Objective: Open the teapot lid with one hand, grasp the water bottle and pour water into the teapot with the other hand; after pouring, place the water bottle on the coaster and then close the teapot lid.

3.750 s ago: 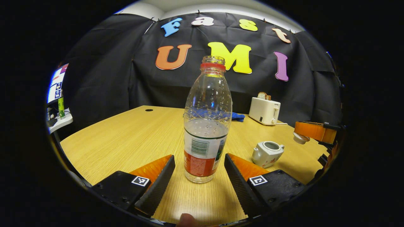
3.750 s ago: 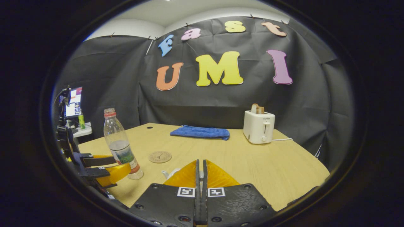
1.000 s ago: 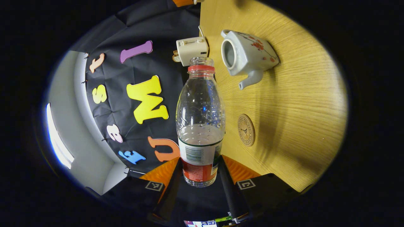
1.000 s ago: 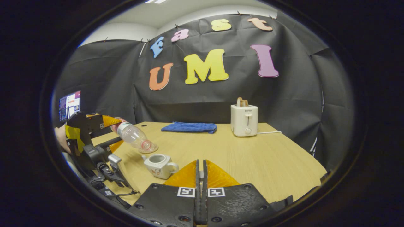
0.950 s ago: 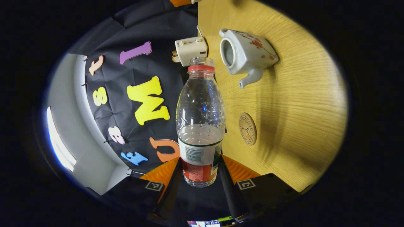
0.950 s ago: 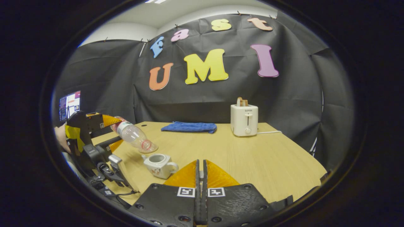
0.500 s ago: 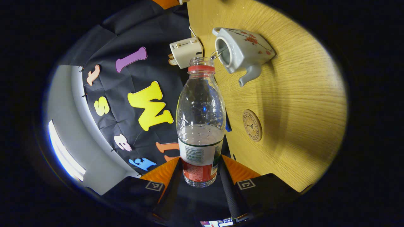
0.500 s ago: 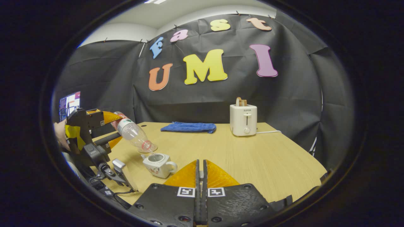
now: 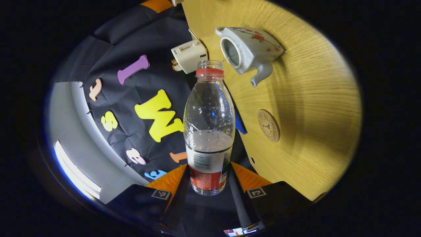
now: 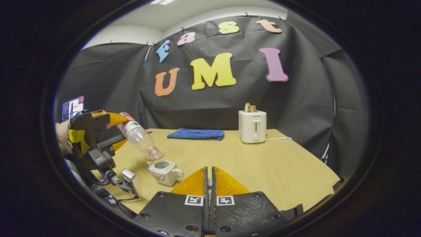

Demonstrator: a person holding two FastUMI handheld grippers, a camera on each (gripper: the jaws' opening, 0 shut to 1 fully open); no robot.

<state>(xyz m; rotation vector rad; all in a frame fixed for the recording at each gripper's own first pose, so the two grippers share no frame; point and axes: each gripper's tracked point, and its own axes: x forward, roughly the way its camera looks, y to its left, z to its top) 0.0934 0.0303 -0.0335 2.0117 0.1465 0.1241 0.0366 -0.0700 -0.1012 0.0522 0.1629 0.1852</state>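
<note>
the left hand-held gripper (image 9: pixel 208 184) clamps the water bottle (image 9: pixel 209 131) near its base and tips it neck-down over the open teapot (image 10: pixel 163 171) on the surface (image 10: pixel 250 164), a thin stream running into the opening. the coaster (image 9: pixel 268 120) lies bare beside the teapot. the right hand-held gripper (image 10: pixel 209 184) has its fingers pressed together; i cannot tell what they pinch.

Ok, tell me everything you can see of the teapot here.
The teapot is small, white, glossy like ceramic, with red flower sprigs on its side, a short spout and a loop handle. It stands upright on the table, lid off, mouth open. The bottle tilts just above it; a thin stream of water runs into the opening.
</note>
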